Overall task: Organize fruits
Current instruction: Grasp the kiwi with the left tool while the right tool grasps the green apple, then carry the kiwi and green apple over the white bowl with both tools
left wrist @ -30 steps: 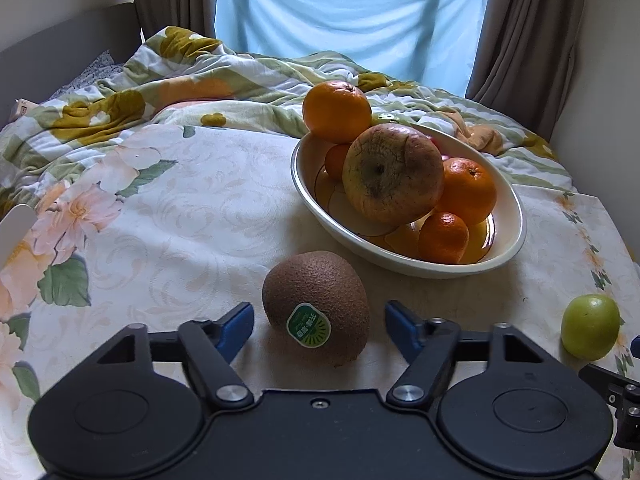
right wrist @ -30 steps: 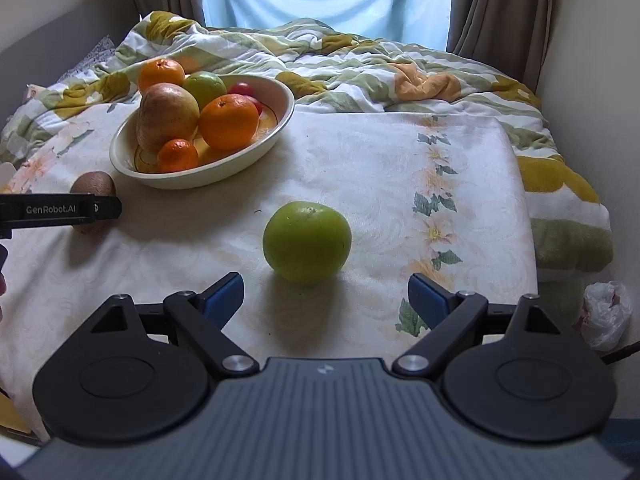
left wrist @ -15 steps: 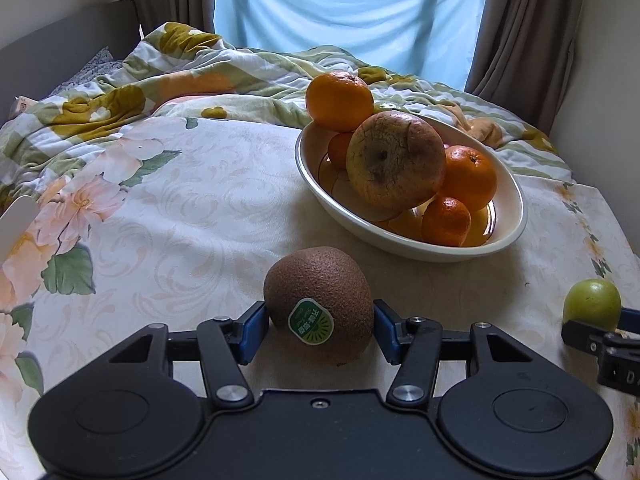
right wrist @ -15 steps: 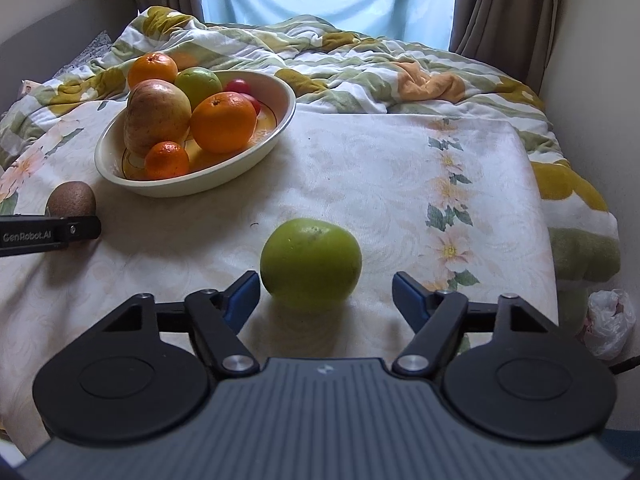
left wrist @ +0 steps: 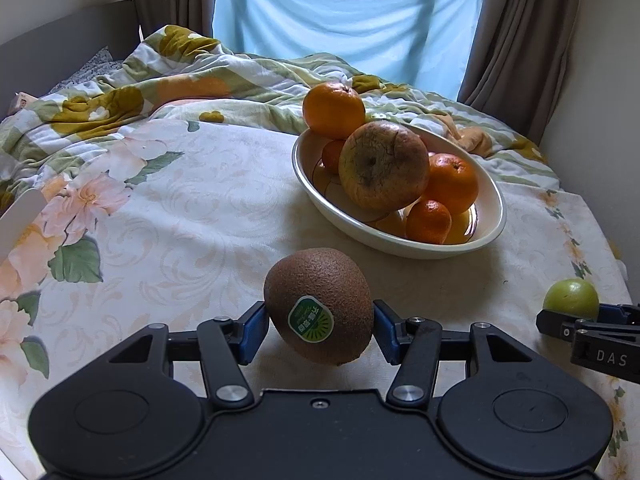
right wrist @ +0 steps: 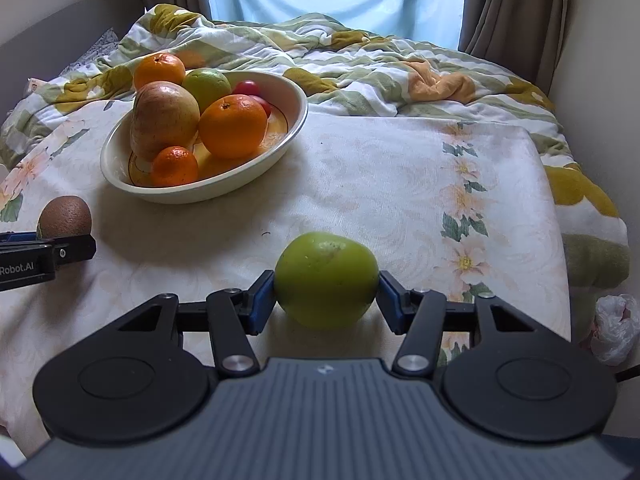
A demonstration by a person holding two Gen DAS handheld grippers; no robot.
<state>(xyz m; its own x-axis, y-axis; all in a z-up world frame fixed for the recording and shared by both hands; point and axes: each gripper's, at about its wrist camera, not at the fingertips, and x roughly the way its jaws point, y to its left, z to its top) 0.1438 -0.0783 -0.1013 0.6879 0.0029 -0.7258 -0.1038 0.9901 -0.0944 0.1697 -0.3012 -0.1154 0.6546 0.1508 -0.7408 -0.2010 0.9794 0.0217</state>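
My left gripper (left wrist: 320, 330) has just closed its blue pads on the kiwi (left wrist: 319, 305), which sits on the floral cloth (left wrist: 180, 216) before the bowl (left wrist: 400, 240). My right gripper (right wrist: 326, 298) has just been closing and clamps the green fruit (right wrist: 326, 278). I cannot see either fruit's underside.

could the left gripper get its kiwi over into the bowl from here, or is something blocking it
Probably yes. The left gripper is shut on the kiwi, and only bare cloth lies between it and the bowl. The bowl is piled high, but its near right corner looks free.
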